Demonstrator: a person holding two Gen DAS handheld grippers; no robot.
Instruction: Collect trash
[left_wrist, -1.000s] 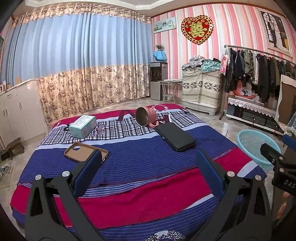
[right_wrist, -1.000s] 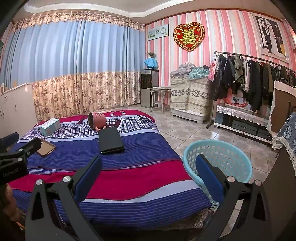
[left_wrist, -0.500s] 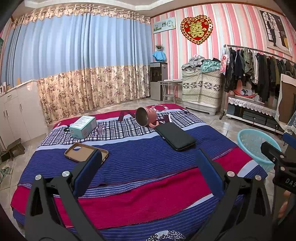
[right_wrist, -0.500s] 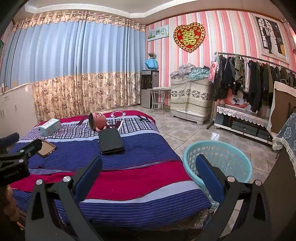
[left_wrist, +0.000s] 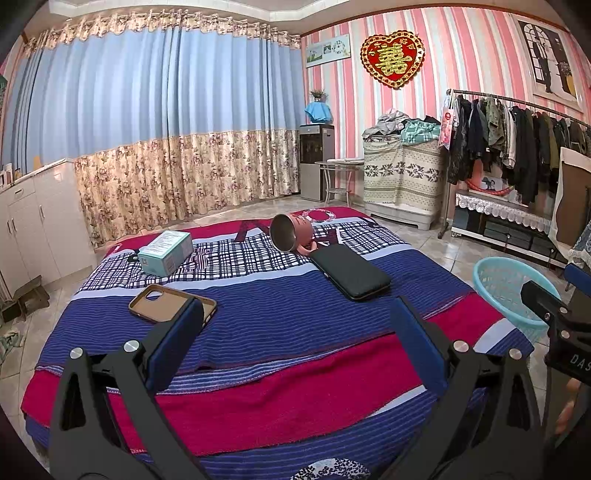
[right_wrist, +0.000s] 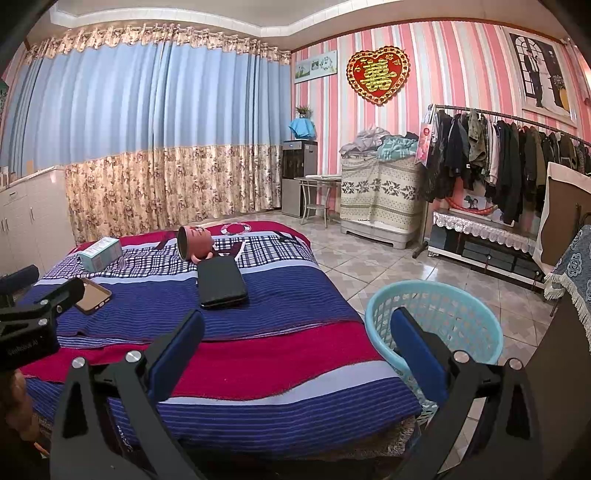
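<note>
On the bed: a light blue box (left_wrist: 166, 252) at the far left, a brown phone case (left_wrist: 171, 304) in front of it, a pink cup (left_wrist: 291, 232) lying on its side, a black wallet-like case (left_wrist: 351, 271) just beside the cup.
Beside the bed: a light blue basket (right_wrist: 434, 328) stands on the tiled floor at the right corner of the bed (left_wrist: 280, 354).
Left tool (left_wrist: 295, 332): spread wide, nothing held, over the bed's near end.
Right tool (right_wrist: 295, 341): spread wide, nothing held, between bed edge and basket.
Change from earlier: almost none; every item lies where it was, both tools have barely shifted.
</note>
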